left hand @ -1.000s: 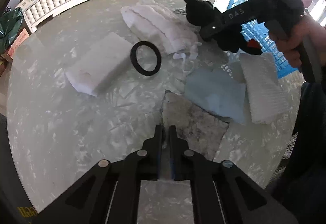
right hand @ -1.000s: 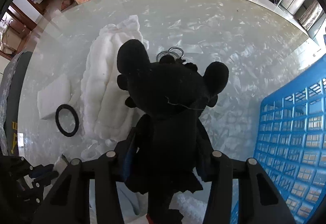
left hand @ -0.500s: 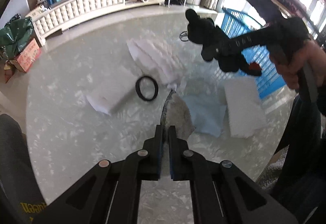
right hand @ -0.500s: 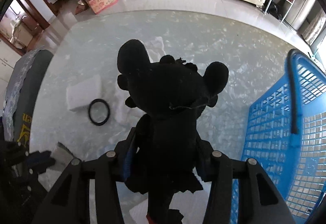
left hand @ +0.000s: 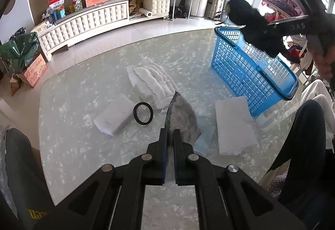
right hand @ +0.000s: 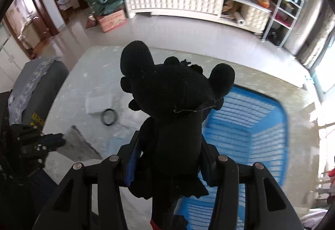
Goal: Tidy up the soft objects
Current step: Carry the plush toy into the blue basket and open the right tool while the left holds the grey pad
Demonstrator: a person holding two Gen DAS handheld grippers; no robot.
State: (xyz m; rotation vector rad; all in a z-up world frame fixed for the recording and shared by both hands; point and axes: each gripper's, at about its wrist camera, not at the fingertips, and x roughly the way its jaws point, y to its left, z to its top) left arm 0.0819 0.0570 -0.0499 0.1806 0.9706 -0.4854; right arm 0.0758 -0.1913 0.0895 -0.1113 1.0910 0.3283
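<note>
Through the left wrist camera we see our left gripper (left hand: pixel 170 136) with its fingers drawn narrow, pinching a corner of the grey cloth (left hand: pixel 181 117), which hangs lifted above the glass table (left hand: pixel 83 87). We take the blue basket (left hand: pixel 251 71) as our landmark: it stands at the table's far right. Just beside its near wall lies a white foam pad (left hand: pixel 234 125). Well to its left lies a white quilted cloth (left hand: pixel 152 81), and nearer us a black ring (left hand: pixel 143 113) touching a folded white towel (left hand: pixel 114 116). A light blue cloth (left hand: pixel 204 138) lies under the grey one. Above the basket's far rim our right gripper (left hand: pixel 266 28) carries the black plush toy (left hand: pixel 249 18).

Through the right wrist camera the right gripper (right hand: pixel 169 159) has its fingers clamped on the body of the black plush toy (right hand: pixel 173 100), held upright over the blue basket (right hand: pixel 261 125), whose open inside shows below and to the right. Left of the basket we see the black ring (right hand: pixel 108 117), the towel (right hand: pixel 98 103), and the left gripper (right hand: pixel 56 140) on the grey cloth (right hand: pixel 77 144).
</note>
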